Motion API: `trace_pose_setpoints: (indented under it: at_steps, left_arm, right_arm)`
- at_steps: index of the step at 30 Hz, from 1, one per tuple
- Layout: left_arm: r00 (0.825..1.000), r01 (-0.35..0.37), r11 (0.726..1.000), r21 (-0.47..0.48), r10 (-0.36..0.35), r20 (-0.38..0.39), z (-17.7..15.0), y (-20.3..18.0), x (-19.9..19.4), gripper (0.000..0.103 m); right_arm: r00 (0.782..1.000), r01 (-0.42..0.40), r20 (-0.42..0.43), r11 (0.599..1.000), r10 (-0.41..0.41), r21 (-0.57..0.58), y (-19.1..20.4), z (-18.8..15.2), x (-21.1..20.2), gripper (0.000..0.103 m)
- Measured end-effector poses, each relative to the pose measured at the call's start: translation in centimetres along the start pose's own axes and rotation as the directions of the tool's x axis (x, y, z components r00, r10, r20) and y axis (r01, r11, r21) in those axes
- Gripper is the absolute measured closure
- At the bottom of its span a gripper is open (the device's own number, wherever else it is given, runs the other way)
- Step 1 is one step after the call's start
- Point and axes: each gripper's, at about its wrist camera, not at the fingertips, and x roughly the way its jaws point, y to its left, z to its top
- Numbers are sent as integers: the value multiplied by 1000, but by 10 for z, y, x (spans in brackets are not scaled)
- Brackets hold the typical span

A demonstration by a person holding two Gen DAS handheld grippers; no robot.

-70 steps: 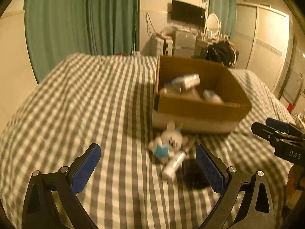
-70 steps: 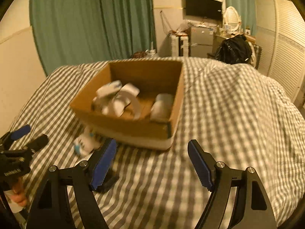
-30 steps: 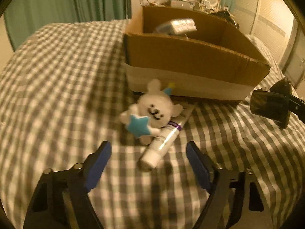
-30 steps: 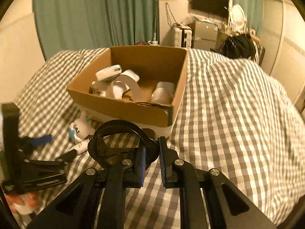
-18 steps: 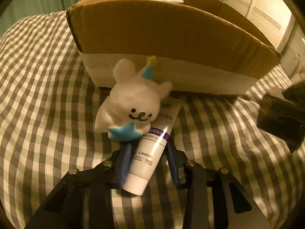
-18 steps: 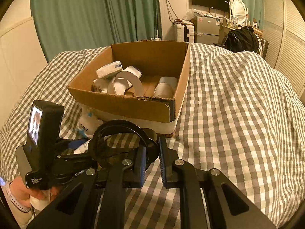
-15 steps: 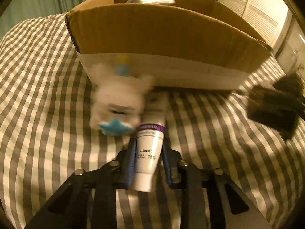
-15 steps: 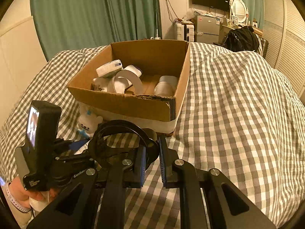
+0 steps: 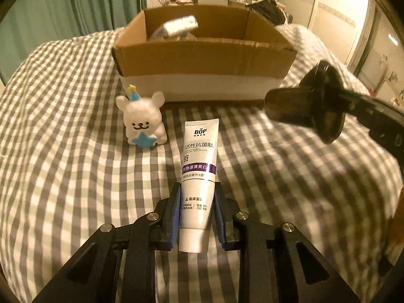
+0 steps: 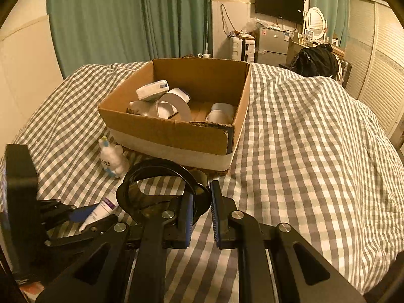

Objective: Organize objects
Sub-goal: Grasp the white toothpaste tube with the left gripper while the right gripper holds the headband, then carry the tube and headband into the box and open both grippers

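Toothpaste [image 9: 198, 174] clamped in left tool [image 9: 197, 217].

I'm looking across a bed covered in a grey-and-white checked duvet [image 10: 315, 139], all of it under warm, yellowish indoor light. Behind the bed's far edge hang teal-green curtains [image 10: 121, 22] against a cream wall, and a dark flat-screen TV [image 10: 279, 4] is mounted above a cluttered stretch with a small silver fridge [image 10: 271, 41] and an oval vanity mirror [image 10: 315, 21]. Beyond the bed's far right corner I can see a black bag [image 10: 317, 60] heaped up, with pale louvred wardrobe doors [image 10: 378, 58] along the right wall.
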Motion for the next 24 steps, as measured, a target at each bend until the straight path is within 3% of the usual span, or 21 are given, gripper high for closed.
trace_pose_setpoints:
  at_steps: [4, 13, 24]
  left_arm:
    - [999, 7, 1000, -23, -6, 36, 4, 12, -20, 79]
    - [988, 15, 1000, -10, -13, 155, 30, -6, -71, 79]
    - [952, -22, 1000, 3, 20, 305, 129, 10, -98, 79]
  right_arm:
    - [1000, 8, 15, 1000, -8, 1, 1, -2, -16, 91]
    - [996, 12, 87, 999, -9, -32, 11, 13, -58, 91]
    - [965, -1, 260, 994, 29, -105, 24, 96, -85, 91]
